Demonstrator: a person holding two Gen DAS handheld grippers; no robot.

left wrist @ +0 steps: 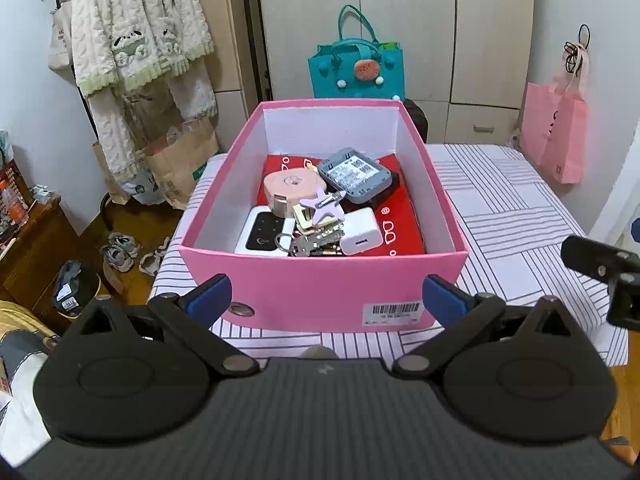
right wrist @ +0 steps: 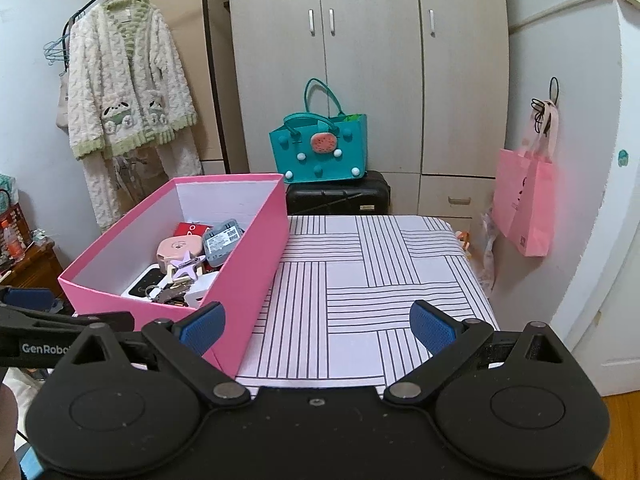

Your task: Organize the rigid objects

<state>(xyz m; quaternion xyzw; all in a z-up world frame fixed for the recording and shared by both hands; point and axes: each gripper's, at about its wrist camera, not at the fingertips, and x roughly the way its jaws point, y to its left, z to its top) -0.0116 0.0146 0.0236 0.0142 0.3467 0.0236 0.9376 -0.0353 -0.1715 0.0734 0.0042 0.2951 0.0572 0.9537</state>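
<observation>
A pink box [left wrist: 320, 292] stands on the striped table, also in the right wrist view [right wrist: 256, 236] at the left. Inside lie a grey device [left wrist: 354, 175], a round pink case [left wrist: 290, 188], a purple star clip [left wrist: 322, 204], a white charger [left wrist: 360, 234], a white and black device [left wrist: 264, 234], keys [left wrist: 308, 242] and a red item [left wrist: 400, 216]. My left gripper [left wrist: 327, 300] is open just in front of the box's near wall, holding nothing. My right gripper [right wrist: 318, 326] is open and holds nothing, above the table to the right of the box.
The striped tablecloth [right wrist: 372, 272] spreads to the right of the box. Behind the table sit a teal bag [right wrist: 320, 148] on a black case [right wrist: 340, 194] and a wardrobe. A pink bag [right wrist: 524, 208] hangs at right. Robes hang at left; shoes [left wrist: 120, 252] lie on the floor.
</observation>
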